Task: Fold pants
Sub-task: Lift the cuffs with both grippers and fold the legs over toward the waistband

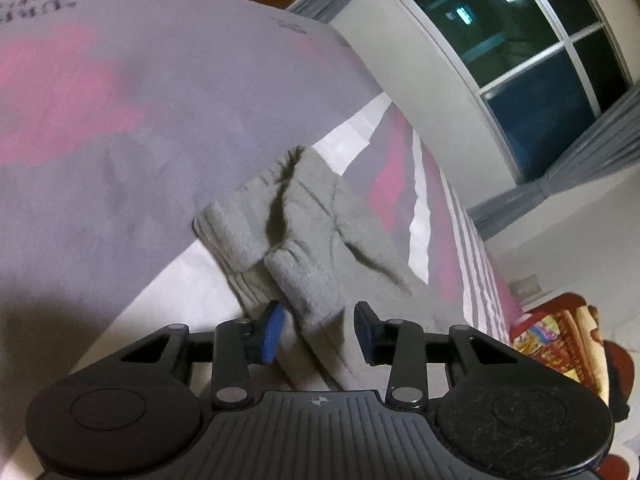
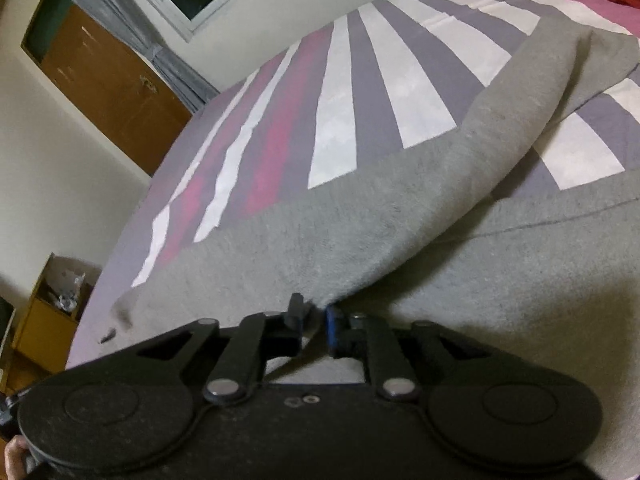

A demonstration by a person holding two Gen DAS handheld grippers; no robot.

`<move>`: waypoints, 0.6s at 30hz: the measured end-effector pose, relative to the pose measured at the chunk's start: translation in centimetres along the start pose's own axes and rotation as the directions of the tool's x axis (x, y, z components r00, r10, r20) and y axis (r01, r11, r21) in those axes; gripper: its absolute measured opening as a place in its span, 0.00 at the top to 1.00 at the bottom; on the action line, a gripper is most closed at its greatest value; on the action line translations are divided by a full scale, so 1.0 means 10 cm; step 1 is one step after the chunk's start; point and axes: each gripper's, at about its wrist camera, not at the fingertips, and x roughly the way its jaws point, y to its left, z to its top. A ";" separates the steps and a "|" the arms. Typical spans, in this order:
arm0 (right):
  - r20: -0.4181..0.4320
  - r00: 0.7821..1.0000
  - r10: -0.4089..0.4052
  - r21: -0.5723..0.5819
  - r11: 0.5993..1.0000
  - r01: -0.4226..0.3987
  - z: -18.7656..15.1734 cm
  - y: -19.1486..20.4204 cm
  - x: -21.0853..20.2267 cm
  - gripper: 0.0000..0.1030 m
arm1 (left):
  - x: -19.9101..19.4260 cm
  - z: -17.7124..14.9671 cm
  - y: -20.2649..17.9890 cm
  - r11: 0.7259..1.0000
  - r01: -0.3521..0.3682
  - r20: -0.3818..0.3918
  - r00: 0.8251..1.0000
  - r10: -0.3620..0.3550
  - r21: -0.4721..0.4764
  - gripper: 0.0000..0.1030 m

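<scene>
Grey fleece pants (image 1: 312,216) lie crumpled on the bed, their ribbed cuffs bunched just ahead of my left gripper (image 1: 319,326). A thick fold of cuff fills the gap between its blue pads, which press on it. In the right wrist view the pants (image 2: 360,220) spread wide across the striped sheet. One edge is raised into a tented fold. My right gripper (image 2: 316,320) is nearly closed and pinches the tip of that fold between its fingers.
The bed sheet (image 1: 100,120) has grey, white and pink stripes (image 2: 340,100). A red patterned blanket (image 1: 560,340) lies at the bed's far side. A dark window (image 1: 520,60) with grey curtains, a wooden door (image 2: 108,88) and an open cardboard box (image 2: 56,300) stand around the bed.
</scene>
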 end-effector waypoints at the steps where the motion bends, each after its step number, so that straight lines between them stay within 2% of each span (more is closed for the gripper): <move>1: -0.005 1.000 0.001 0.004 1.000 -0.001 0.01 0.00 0.01 0.81 | 0.01 -0.01 0.04 1.000 0.008 0.003 1.000 -0.008 -0.019 0.63; 4: -0.026 0.999 -0.026 0.015 1.000 0.026 0.02 -0.01 0.08 0.80 | 0.01 -0.03 0.05 0.998 0.039 0.026 0.999 -0.037 -0.055 0.63; 7: -0.039 0.999 -0.037 0.059 0.997 0.040 0.04 -0.05 0.15 0.80 | 0.05 -0.03 -0.04 1.000 0.007 0.013 1.000 -0.007 -0.007 0.63; 10: -0.040 0.999 -0.024 0.104 0.994 0.028 0.00 -0.13 0.15 0.82 | 0.12 -0.02 -0.05 1.000 0.001 0.001 1.000 -0.001 -0.011 0.63; 12: -0.036 0.999 -0.017 0.130 0.991 0.021 -0.01 -0.19 0.14 0.83 | 0.10 -0.02 -0.10 1.000 0.013 0.023 1.000 -0.013 0.003 0.63; 16: -0.024 0.999 -0.023 0.138 0.990 0.026 -0.01 -0.20 0.13 0.83 | 0.10 -0.03 -0.17 1.000 -0.013 0.033 0.999 0.012 0.026 0.63; 17: -0.024 0.999 -0.026 0.136 0.990 0.029 -0.01 -0.20 0.13 0.83 | 0.12 -0.02 -0.16 0.999 -0.030 0.028 0.999 0.029 0.028 0.76; 18: -0.023 0.999 -0.030 0.135 0.990 0.033 -0.01 -0.19 0.14 0.83 | 0.14 0.00 -0.14 0.999 -0.040 0.018 0.999 0.040 0.023 0.77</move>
